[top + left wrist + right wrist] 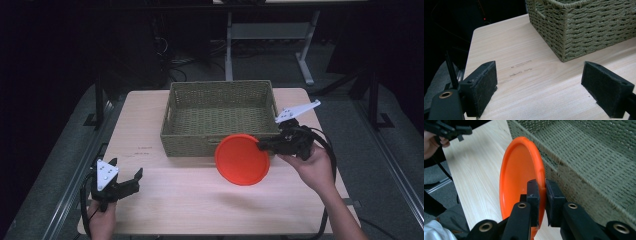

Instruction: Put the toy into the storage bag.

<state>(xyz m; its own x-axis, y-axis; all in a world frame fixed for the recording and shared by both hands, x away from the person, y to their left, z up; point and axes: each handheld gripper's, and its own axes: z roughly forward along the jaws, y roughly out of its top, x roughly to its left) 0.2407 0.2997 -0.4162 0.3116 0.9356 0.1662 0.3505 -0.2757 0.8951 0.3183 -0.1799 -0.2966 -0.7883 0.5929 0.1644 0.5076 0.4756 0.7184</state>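
Two claws: my right claw (261,145) is clamped on the orange plate's (242,159) rim, plate lifted off the tabletop (190,195), touching the basket's (218,116) near wall. Left claw (126,175) gapes empty, bare tabletop around it.

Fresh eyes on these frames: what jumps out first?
The bright orange plate, pinched at its rim by the right gripper and held tilted above the table, just in front of the woven basket. The basket sits empty at the table's far middle. The left gripper rests open at the near left corner.
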